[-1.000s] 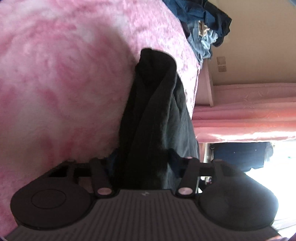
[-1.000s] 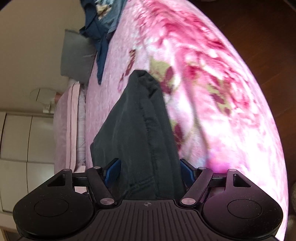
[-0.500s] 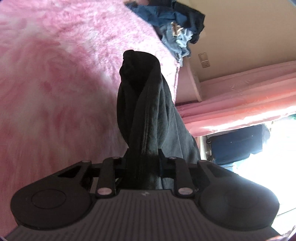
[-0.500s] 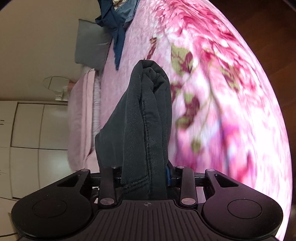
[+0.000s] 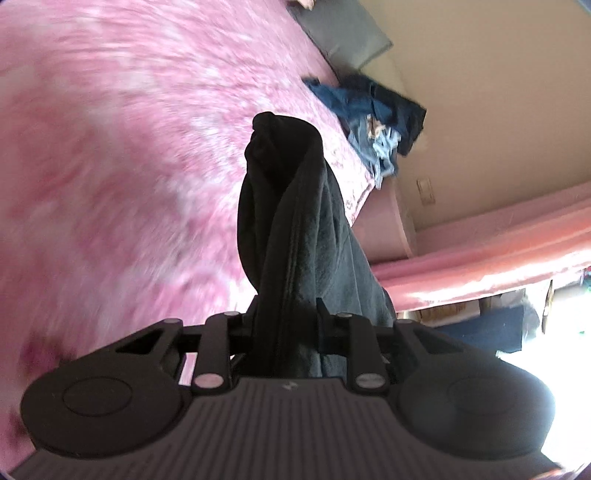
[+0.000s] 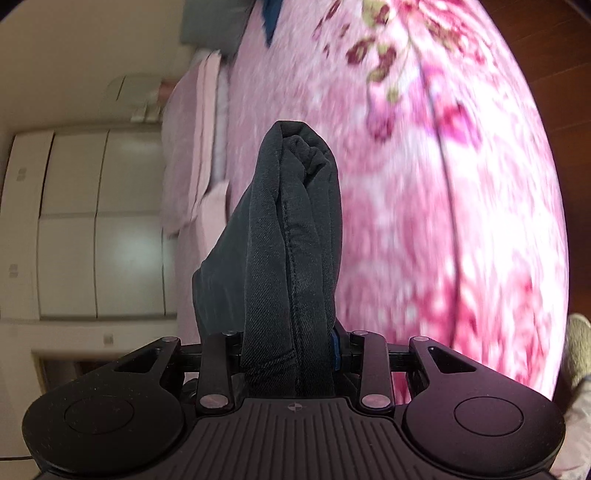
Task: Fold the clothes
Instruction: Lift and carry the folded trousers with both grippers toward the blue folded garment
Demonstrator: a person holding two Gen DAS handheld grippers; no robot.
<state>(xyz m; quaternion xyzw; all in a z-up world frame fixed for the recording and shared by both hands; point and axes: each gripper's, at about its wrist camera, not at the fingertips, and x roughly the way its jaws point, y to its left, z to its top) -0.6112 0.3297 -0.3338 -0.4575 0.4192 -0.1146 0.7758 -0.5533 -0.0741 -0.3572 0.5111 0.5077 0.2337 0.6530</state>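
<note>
Black denim fills both views — the dark garment [image 5: 291, 229] [image 6: 291, 236] is bunched and clamped between the pads of the left gripper [image 5: 286, 314] and the right gripper [image 6: 290, 343], lifted clear above the pink floral bedspread [image 5: 122, 158] [image 6: 436, 192]. A heap of blue clothes [image 5: 373, 114] lies at the bed's far edge — beside a grey pillow [image 5: 343, 33].
</note>
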